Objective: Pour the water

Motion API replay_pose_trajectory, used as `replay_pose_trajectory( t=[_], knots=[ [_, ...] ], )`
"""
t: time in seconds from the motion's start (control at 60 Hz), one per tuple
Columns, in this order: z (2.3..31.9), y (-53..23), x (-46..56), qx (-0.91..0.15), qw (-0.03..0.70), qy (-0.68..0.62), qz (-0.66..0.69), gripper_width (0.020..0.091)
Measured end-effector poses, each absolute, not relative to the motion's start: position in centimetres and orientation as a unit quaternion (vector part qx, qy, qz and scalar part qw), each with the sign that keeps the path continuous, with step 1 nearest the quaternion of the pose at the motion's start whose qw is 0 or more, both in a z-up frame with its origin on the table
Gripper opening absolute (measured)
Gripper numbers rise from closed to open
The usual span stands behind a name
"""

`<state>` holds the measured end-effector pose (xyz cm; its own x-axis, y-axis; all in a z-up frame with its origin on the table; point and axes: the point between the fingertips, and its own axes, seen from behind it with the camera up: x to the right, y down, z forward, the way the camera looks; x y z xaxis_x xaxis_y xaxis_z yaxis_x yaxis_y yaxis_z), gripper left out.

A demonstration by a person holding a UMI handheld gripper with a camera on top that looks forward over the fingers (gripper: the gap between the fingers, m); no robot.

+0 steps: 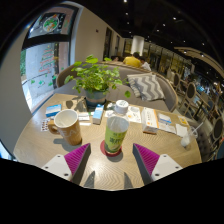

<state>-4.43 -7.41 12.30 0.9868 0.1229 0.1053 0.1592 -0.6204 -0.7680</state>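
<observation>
A green and white bottle (116,134) stands upright on a red coaster (110,151) on the round wooden table (40,148). It is just ahead of my gripper (111,160), in line with the gap between the fingers. Both magenta pads (76,157) are spread wide apart and touch nothing. A tan mug (68,126) with a handle stands to the left of the bottle, beyond the left finger. A small white cup (121,107) sits farther back, behind the bottle.
A potted green plant (96,78) stands at the table's middle back. Cards and leaflets (151,120) lie to the right of the bottle, and a blue card (53,110) at the left. Chairs and a café room lie beyond the table.
</observation>
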Motion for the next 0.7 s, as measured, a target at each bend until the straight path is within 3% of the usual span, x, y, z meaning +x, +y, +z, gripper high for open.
replay_pose_trajectory(
  t=[0.267,0.7],
  knots=[
    [18.9,-17.2,-7.0,-0.894,0.445,-0.047,-0.016,0.0857],
    [19.9,-22.5,-7.1,-0.896,0.443,-0.028,-0.019,0.0854]
  ],
)
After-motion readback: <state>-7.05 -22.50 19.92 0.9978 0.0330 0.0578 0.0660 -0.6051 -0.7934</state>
